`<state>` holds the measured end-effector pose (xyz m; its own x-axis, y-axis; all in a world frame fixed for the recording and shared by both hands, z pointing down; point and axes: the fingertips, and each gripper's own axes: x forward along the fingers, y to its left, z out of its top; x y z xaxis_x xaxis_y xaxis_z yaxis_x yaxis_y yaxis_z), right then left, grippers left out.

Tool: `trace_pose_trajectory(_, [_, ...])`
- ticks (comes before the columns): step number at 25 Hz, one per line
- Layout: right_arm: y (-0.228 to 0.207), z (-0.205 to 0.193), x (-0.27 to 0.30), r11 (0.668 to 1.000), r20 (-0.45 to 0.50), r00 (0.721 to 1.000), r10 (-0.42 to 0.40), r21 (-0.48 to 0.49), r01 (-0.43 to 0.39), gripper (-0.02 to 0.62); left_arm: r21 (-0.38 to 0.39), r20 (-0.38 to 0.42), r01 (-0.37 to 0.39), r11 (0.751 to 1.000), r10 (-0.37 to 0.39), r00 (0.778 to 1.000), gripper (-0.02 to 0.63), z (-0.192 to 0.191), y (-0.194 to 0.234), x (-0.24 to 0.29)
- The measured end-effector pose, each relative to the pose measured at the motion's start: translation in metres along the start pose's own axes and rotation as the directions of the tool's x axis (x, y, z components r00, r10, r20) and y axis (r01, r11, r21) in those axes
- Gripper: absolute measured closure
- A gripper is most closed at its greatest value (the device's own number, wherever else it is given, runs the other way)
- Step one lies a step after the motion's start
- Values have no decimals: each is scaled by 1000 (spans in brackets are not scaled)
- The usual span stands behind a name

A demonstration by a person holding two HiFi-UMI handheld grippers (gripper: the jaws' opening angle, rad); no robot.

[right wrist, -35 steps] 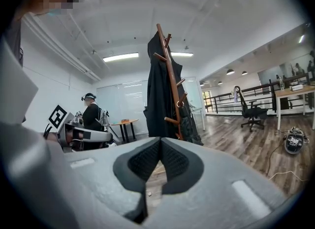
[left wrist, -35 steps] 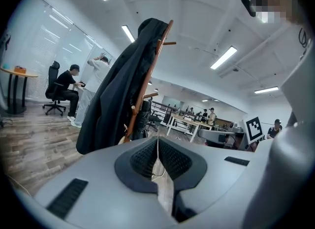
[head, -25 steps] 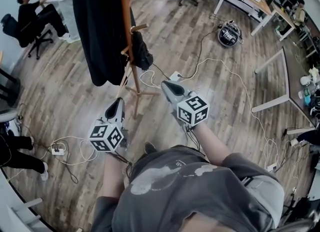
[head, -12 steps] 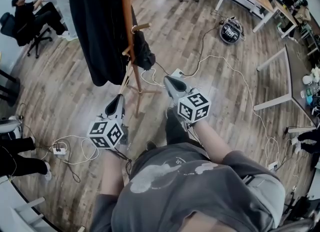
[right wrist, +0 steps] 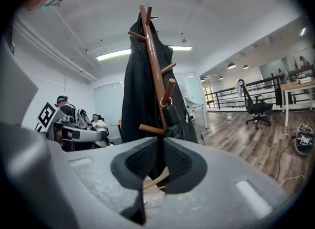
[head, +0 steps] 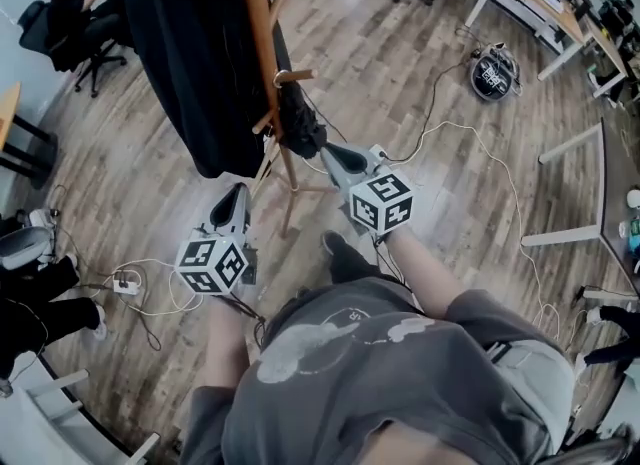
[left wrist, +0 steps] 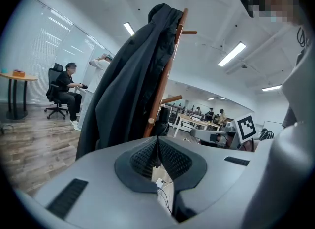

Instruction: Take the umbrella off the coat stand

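1. Left gripper [head: 236, 193]: in the left gripper view we read its jaws pressed together, with nothing between the pads. In the head view it sits at 9 o'clock from the stand's foot, near it and apart from it.
2. Right gripper [head: 327, 152]: in the right gripper view its jaws are closed and empty. In the head view its tips point toward 11 o'clock, at the umbrella [head: 303, 125].
3. The umbrella is black and folded. It hangs by a metal ring [right wrist: 165, 102] from a short peg [head: 295, 77] low on the coat stand [head: 262, 43], just beside the pole. In the right gripper view it hangs at 12 o'clock above the closed jaws, beyond them and apart.
4. The coat stand is a wooden pole standing upright on the plank floor [head: 150, 183]. A long black coat [head: 190, 63] drapes down its 9 o'clock side, touching the pole.
5. Surroundings in the head view: we note a white cable [head: 470, 128] snaking over the floor at 3 o'clock, a round black device [head: 493, 71] at 2 o'clock, and a seated person [head: 75, 8] at 10 o'clock. All are well apart from the stand.
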<state>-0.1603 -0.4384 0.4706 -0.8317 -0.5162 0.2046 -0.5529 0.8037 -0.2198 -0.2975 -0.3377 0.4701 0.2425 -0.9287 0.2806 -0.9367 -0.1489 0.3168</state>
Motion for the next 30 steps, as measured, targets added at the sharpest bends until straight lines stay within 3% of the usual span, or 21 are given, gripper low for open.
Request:
trace_pose_trajectory(1, [-5, 1, 8, 1000, -5, 1000, 17, 3, -17, 530, -3, 2, -14, 1000, 14, 1000, 600, 3, 4, 6])
trace_pose_trajectory(4, [-19, -1, 32, 999, -35, 998, 51, 9, -51, 466, -10, 2, -47, 999, 47, 999, 600, 7, 11, 22])
trace_pose_trajectory(11, [-47, -11, 78, 995, -99, 990, 100, -4, -101, 222, -37, -3, -112, 993, 112, 994, 600, 9, 22, 52])
trace_pose_trajectory(19, [-63, -31, 122, 986, -199, 971, 129, -78, -147, 189, -46, 12, -183, 982, 184, 983, 601, 16, 25, 71])
trace_pose_trajectory(30, [-65, -48, 163, 974, -240, 958, 156, -123, -190, 189, -65, 3, -271, 960, 271, 962, 600, 20, 44, 70])
